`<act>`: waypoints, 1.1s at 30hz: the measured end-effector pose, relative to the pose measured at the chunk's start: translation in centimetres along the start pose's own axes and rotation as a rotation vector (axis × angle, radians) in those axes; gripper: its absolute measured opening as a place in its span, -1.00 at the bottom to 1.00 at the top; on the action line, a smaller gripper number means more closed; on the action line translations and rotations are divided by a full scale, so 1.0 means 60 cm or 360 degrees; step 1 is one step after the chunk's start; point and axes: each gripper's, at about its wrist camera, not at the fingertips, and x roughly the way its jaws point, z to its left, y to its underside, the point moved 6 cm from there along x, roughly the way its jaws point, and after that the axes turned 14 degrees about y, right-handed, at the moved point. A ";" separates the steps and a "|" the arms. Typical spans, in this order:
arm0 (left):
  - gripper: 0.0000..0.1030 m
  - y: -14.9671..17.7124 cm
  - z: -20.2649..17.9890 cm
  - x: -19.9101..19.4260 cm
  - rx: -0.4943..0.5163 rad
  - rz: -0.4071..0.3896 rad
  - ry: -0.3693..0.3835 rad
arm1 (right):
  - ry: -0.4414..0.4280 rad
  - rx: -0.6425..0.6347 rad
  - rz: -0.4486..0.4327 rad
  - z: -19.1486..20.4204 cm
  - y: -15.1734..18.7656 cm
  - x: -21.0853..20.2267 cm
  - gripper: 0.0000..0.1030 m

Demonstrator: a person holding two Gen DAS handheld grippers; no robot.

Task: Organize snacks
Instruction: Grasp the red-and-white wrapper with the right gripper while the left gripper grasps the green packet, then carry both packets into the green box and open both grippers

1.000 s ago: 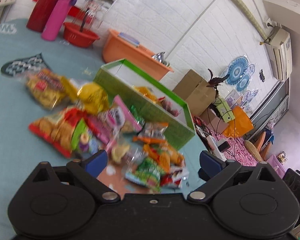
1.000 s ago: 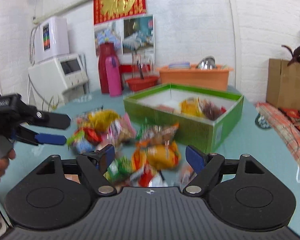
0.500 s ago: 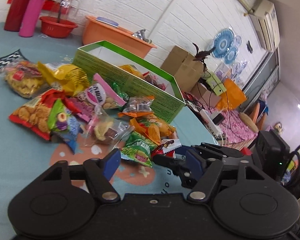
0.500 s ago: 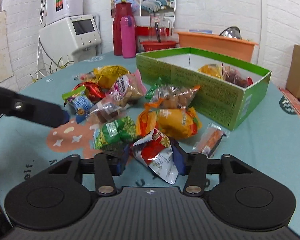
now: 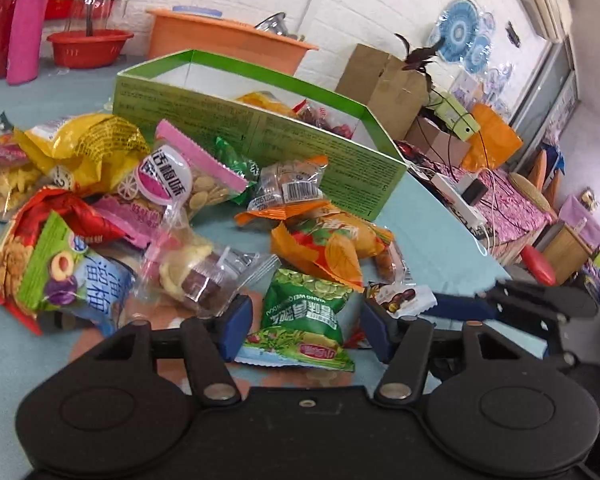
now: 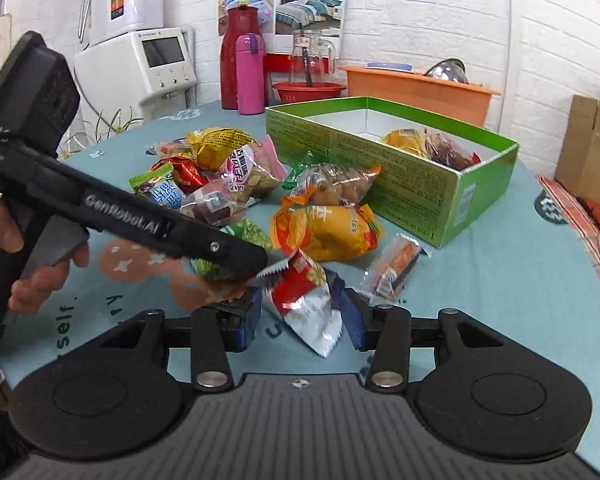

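Observation:
A pile of snack packets lies on the teal tablecloth in front of a green cardboard box point(image 5: 340, 168) that holds a few packets point(image 6: 428, 142). My left gripper point(image 5: 306, 320) is open, its fingers either side of a green pea packet point(image 5: 302, 312). My right gripper point(image 6: 300, 316) is open around a red and silver packet point(image 6: 306, 304). The left gripper's body point(image 6: 140, 220) crosses the right wrist view. The right gripper's fingers point(image 5: 460, 306) show at the right of the left wrist view.
An orange-yellow packet point(image 6: 328, 232) and a small sausage packet point(image 6: 396, 264) lie near the box. A pink bottle point(image 6: 250, 74), red flask, red bowl point(image 6: 308, 90) and orange basin point(image 6: 416, 88) stand at the back. The table edge point(image 5: 460, 232) falls away on the right.
Both grippers have come down and forward onto the near edge of the pile. The left now straddles the green packet, the right the red and silver one.

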 end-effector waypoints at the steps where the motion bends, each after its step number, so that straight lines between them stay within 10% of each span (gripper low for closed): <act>1: -0.09 0.001 0.001 -0.002 -0.0003 0.0013 0.0003 | -0.0010 -0.0026 0.0002 0.001 -0.002 0.007 0.48; 9: 0.36 -0.001 -0.002 0.001 0.0020 -0.0004 0.0005 | -0.0045 -0.0163 0.0028 0.013 -0.008 0.034 0.77; 21: 0.03 0.000 -0.019 -0.040 -0.0120 -0.0053 0.0159 | -0.0033 -0.0042 -0.0087 0.001 -0.019 -0.026 0.39; 33: 0.05 -0.161 -0.068 -0.086 -0.0060 -0.0398 0.0260 | 0.0086 0.0172 -0.0396 -0.074 -0.142 -0.029 0.42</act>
